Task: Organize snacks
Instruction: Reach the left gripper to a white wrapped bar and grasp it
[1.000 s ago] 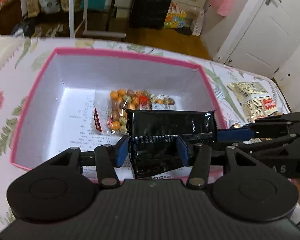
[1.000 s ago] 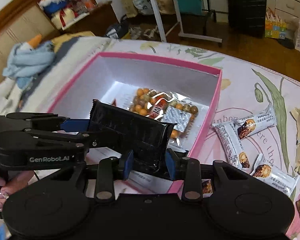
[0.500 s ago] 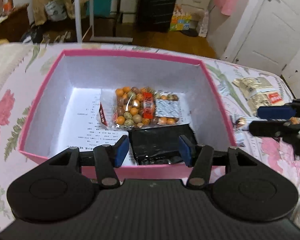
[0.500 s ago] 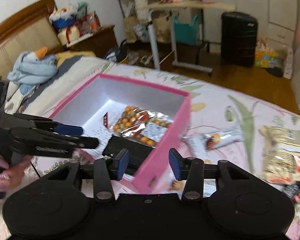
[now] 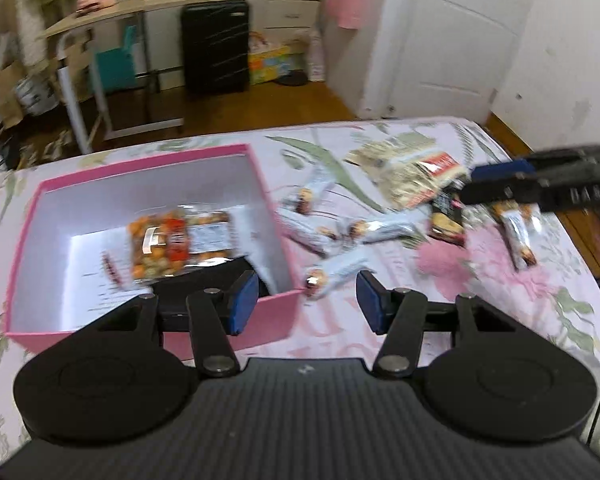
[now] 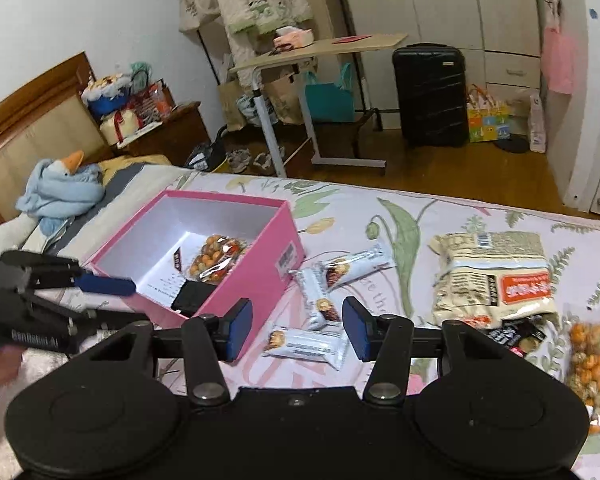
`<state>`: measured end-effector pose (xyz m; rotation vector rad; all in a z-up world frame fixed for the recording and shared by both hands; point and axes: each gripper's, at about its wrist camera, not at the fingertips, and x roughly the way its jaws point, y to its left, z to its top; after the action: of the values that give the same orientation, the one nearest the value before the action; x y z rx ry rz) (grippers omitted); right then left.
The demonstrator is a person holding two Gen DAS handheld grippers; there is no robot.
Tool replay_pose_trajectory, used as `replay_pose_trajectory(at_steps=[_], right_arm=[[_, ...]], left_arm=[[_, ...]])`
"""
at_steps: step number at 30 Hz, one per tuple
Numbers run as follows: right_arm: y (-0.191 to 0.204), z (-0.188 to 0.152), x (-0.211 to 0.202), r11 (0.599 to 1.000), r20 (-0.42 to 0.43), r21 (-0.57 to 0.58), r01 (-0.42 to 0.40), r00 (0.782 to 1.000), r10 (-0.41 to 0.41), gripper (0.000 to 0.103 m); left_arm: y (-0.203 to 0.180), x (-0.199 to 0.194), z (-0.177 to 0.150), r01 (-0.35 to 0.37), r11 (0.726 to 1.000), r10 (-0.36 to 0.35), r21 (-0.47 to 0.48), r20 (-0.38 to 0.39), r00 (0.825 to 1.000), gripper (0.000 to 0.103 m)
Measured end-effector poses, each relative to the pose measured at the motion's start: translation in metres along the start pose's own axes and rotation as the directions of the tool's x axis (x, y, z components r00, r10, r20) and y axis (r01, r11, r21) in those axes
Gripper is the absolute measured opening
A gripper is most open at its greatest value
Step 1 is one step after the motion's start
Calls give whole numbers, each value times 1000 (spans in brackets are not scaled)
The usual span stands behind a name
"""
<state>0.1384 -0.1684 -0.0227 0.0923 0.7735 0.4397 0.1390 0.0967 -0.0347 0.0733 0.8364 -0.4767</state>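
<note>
A pink box (image 5: pixel 278 316) (image 6: pixel 260 280) lies on the floral bedspread. Inside it lie a bag of coloured nuts (image 5: pixel 164 246) (image 6: pixel 216 260) and a black packet (image 5: pixel 204 278) (image 6: pixel 192 298). Several white snack bars (image 5: pixel 340 268) (image 6: pixel 306 344) lie on the spread to the right of the box. My left gripper (image 5: pixel 306 304) is open and empty over the box's near right corner. My right gripper (image 6: pixel 296 330) is open and empty above the bars. Each gripper also shows in the other's view, the left (image 6: pixel 104 284) and the right (image 5: pixel 500 176).
A beige snack bag (image 6: pixel 496 280) (image 5: pixel 412 172), a small dark packet (image 6: pixel 516 334) (image 5: pixel 446 220) and a second nut bag (image 6: pixel 592 368) lie right of the bars. A blue cloth bundle (image 6: pixel 60 192) sits at the bed's far left. The bed edge borders wooden floor beyond.
Both grippers have let go of the black packet, which now lies in the box. Both have drawn back and swung right, toward the loose snacks on the spread.
</note>
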Motion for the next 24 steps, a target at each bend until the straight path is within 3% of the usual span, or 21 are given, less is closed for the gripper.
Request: replay_pose_trajectory(at_steps=[5,8,15,19,22,24], right_arm=[[-14,-6,10,999,-27,-35,17,999,-17,57],[-21,-8,25,990,-57,-142,25,998,-33,57],[-47,-16,76,938,-134,-345,-17,991,-31,57],[-56,-22,112,911,-197,-409,-59,980,-25,57],[-62,-23,136,898,-217,-433,-74,976,-25,57],[-68,-25,146,894,-203,-441,-81,979,-12,57]], left_arm=[[-40,28,-3,39,995,-36,95,-30,999,53],[-58,52,-4,53,985,-44,164,-61,997,53],[-73,128,-1,-26,948,68,318,-120,990,53],[-82,164,3,-48,911,141,409,-201,969,54],[-94,186,2,-81,866,239,493,-268,933,55],[-96,196,4,-86,860,254,503,-276,927,55]])
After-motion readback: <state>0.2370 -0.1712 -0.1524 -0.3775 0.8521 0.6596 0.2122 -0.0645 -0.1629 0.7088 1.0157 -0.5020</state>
